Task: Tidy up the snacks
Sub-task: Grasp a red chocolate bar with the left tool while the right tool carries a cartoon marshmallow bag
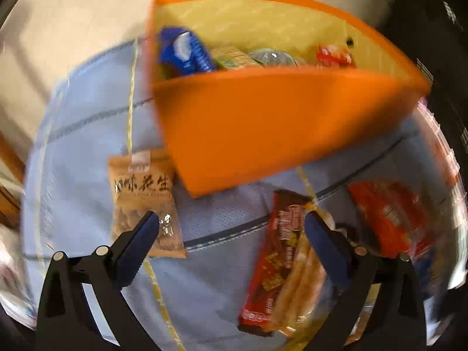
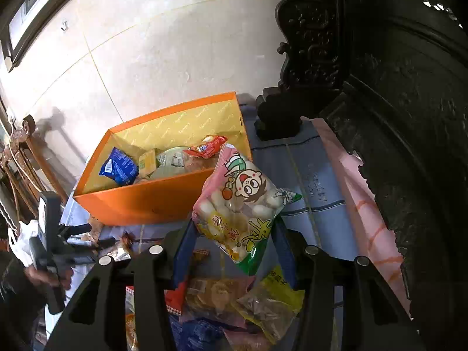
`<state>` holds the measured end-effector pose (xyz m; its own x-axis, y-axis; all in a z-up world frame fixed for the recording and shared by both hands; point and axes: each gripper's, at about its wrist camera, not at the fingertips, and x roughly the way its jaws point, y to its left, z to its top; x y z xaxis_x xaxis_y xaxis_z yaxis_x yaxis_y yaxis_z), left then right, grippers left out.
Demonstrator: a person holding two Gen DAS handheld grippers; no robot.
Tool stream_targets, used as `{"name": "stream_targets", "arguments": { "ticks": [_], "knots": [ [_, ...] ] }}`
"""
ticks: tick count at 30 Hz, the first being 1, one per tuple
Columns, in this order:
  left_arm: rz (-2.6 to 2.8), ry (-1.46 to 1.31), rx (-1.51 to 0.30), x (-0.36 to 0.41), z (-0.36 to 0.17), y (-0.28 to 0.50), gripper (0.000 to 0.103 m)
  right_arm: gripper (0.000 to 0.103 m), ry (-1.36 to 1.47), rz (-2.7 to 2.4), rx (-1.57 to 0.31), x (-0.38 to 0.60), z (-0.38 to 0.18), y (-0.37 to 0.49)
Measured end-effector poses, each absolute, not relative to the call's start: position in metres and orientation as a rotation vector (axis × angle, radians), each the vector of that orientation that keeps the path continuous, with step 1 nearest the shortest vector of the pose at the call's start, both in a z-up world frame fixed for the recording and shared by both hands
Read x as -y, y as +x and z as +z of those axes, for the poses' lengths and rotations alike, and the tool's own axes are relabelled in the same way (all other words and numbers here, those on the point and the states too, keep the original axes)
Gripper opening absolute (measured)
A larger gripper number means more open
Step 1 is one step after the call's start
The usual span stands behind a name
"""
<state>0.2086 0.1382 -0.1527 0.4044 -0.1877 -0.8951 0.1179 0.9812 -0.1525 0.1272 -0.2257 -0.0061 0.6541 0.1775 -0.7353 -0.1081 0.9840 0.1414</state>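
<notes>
An orange box with a yellow lining stands on a blue cloth and holds several snack packs; it also shows in the right wrist view. My left gripper is open and empty above the cloth, between a tan peanut bag and a dark red snack bar. My right gripper is shut on a pink cartoon snack bag and holds it up just right of the box's near corner.
A red pack lies right of the bar. Loose snack packs lie under the right gripper. A dark carved cabinet stands at the right. The left gripper's handle is at the left. Tiled floor lies beyond.
</notes>
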Motion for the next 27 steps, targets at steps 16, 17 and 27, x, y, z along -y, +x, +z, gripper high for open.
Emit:
{"name": "stream_targets", "arguments": {
  "ticks": [16, 17, 27],
  "knots": [
    [-0.110, 0.187, -1.157, -0.096, -0.184, 0.187, 0.091, 0.051, 0.068, 0.198, -0.822, 0.219, 0.006, 0.115],
    [-0.131, 0.140, -1.162, -0.094, -0.185, 0.186, 0.079, 0.051, 0.071, 0.200, -0.824, 0.218, 0.005, 0.115],
    [-0.185, 0.054, -1.178, -0.060, -0.152, 0.160, 0.023, 0.051, 0.070, 0.211, -0.811, 0.215, 0.015, 0.113]
  ]
}}
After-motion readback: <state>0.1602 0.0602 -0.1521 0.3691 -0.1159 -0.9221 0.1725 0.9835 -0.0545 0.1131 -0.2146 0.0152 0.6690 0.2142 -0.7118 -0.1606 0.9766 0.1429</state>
